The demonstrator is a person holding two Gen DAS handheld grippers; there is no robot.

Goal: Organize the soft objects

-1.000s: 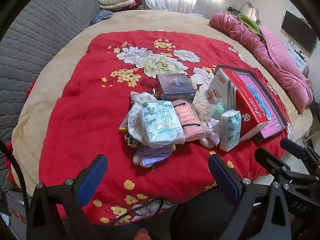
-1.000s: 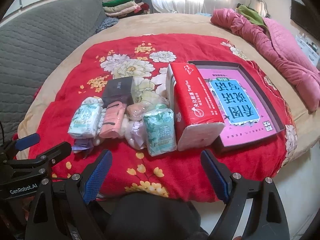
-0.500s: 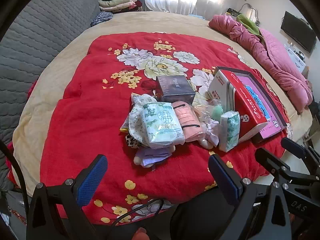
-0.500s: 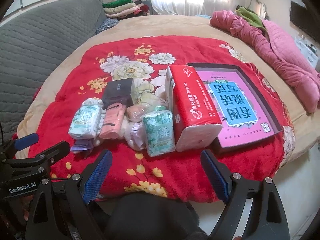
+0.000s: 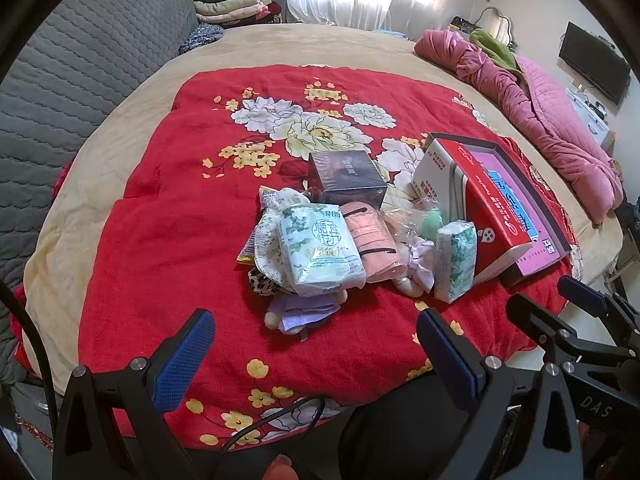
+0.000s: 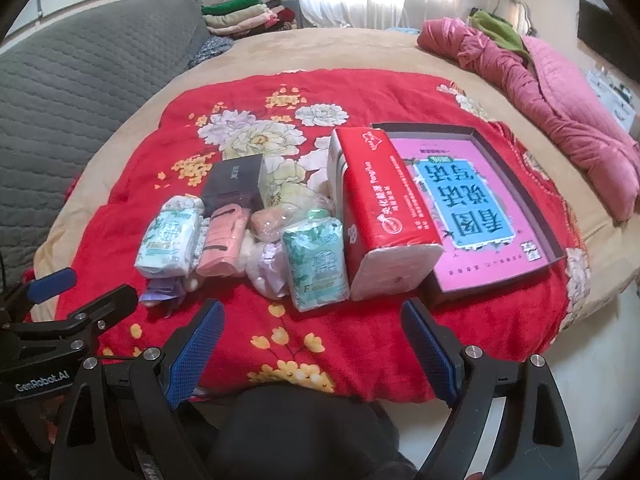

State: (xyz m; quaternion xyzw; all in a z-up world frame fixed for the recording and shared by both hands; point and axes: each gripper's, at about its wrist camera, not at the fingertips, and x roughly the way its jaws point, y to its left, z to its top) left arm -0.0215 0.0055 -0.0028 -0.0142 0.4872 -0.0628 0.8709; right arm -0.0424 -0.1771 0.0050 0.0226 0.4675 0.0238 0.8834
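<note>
Honestly, both my left gripper [image 5: 314, 354] and right gripper [image 6: 316, 338] gape empty; centre-frame tissue pack [image 6: 317, 266] looks light, squashy—pinch its narrow sides.

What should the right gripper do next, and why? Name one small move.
Probably ease the right gripper forward and down onto the green floral tissue pack. Both grippers are open and empty, short of the pile, and that pack stands nearest the fingers, at the pile's front edge beside the red tissue pack, with nothing on top of it.
</note>
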